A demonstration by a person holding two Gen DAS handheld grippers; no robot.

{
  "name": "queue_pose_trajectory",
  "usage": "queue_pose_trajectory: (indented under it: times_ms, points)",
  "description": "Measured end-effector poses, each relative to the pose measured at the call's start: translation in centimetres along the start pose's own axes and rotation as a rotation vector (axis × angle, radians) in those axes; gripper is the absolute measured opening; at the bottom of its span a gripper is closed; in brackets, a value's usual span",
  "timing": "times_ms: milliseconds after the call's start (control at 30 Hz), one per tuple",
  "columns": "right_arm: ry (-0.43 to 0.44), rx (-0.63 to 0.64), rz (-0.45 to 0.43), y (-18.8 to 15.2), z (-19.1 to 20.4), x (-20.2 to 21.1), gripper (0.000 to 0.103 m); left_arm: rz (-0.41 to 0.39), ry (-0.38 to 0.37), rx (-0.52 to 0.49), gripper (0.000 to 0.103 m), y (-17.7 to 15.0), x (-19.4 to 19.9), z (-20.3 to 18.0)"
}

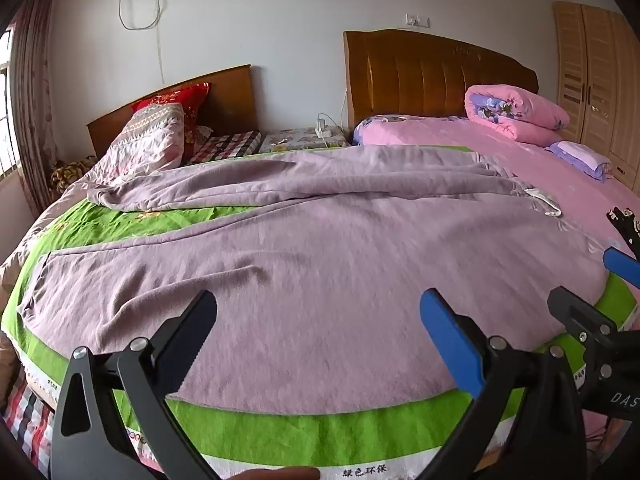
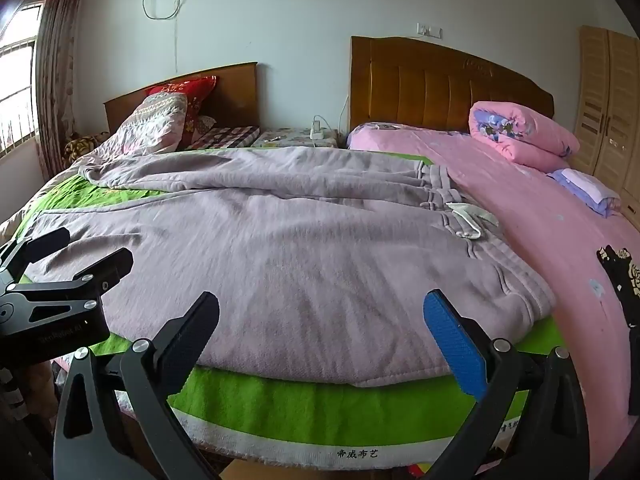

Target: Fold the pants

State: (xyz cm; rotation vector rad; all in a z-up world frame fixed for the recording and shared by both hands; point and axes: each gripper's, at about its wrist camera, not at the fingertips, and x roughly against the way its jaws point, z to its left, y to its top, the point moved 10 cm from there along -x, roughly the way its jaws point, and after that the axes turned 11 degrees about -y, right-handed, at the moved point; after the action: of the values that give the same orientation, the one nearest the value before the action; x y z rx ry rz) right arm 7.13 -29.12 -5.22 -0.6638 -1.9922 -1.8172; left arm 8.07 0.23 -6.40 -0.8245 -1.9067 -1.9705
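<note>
Pants (image 1: 320,272) are spread flat on the green cloth (image 1: 280,436) over the bed; a rolled pink quilt (image 1: 516,116) lies beyond; left gripper (image 1: 318,310) and right gripper (image 2: 322,312) are held wide apart, empty.

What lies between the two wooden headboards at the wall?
A small bedside table with a flowered cover, and a white power strip on it. Both views show it.
</note>
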Motion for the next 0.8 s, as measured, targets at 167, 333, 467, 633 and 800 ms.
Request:
queue_pose_trajectory:
  times_ms: [167,333,467,633,800]
  points:
    - [0.001,-0.001,0.002,0.01,0.20,-0.21,0.099,0.010,-0.005,-0.003,0.102,-0.15,-0.11,-0.21]
    - [0.003,-0.003,0.004,-0.18,0.23,-0.40,0.099,0.013,-0.006,-0.003,0.102,-0.35,-0.21,-0.29]
    - [0.005,-0.003,0.006,-0.33,0.21,-0.50,0.099,0.017,-0.006,-0.003,0.102,-0.57,-0.34,-0.21]
    - [0.005,-0.003,0.008,-0.43,0.27,-0.56,0.099,0.020,-0.002,0.001,0.102,-0.76,-0.31,-0.13]
    - [0.007,-0.005,0.009,-0.51,0.21,-0.51,0.099,0.022,0.000,0.002,0.102,-0.76,-0.35,-0.04]
